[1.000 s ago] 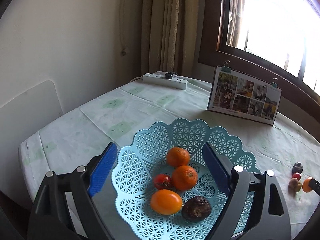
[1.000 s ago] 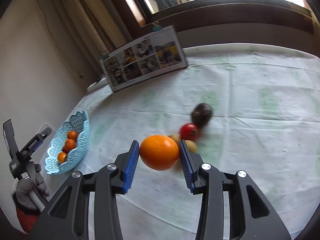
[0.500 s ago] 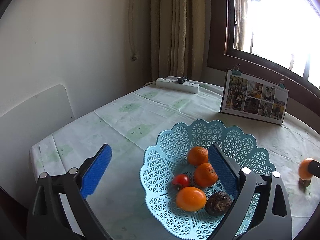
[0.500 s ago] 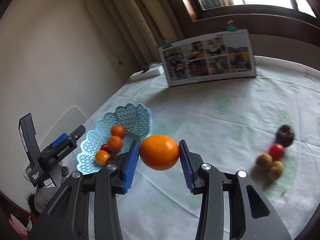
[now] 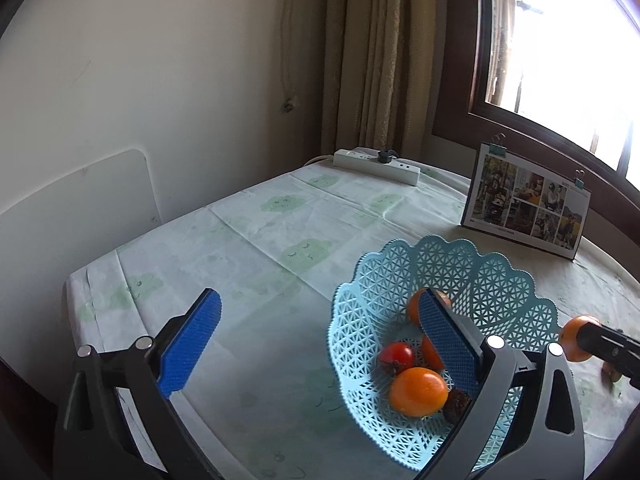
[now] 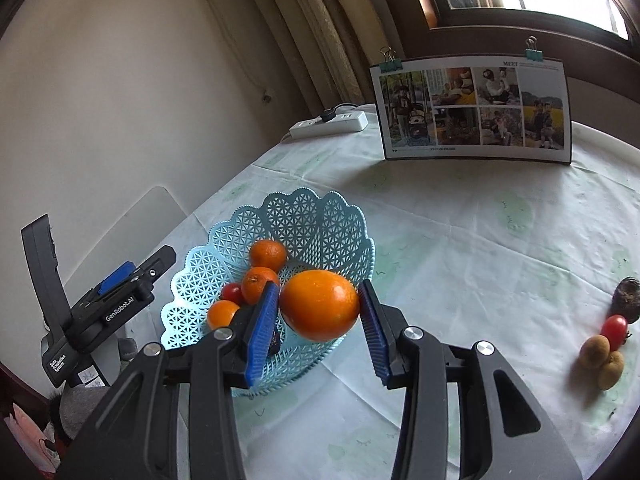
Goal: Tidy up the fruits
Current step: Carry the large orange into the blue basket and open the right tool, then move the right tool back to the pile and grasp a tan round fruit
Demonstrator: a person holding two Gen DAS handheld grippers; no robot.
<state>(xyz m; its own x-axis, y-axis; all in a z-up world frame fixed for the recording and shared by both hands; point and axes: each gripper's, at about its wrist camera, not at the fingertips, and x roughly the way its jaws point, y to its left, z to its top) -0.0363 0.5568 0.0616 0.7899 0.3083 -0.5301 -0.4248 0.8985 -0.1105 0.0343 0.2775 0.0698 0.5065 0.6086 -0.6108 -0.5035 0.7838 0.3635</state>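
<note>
While the carry proceeds, these values apply:
Left gripper [image 5: 316,344]: jaws spread wide, holding nothing; compared with one second ago it sits further left, so the basket is no longer framed between its fingers and only the right finger overlaps the rim.
Basket [image 6: 320,216]: pale blue lattice, on the tablecloth [image 6: 480,240]; contains two small oranges, one yellow-orange fruit, one small tomato and one dark fruit.
Orange [image 6: 319,304]: clamped between the blue pads of the right gripper [image 6: 320,322]; one second ago it was beside the loose fruits, now it is at the basket's near rim, in the air.
Meaning for task: judged as the transfer nearly done; release into the basket remains.
Orange axis: slightly oval, long axis lying across the jaws, left to right; stem end cannot be told.
Loose fruits [image 6: 608,340]: four remain at the far right, well apart from the basket.
</note>
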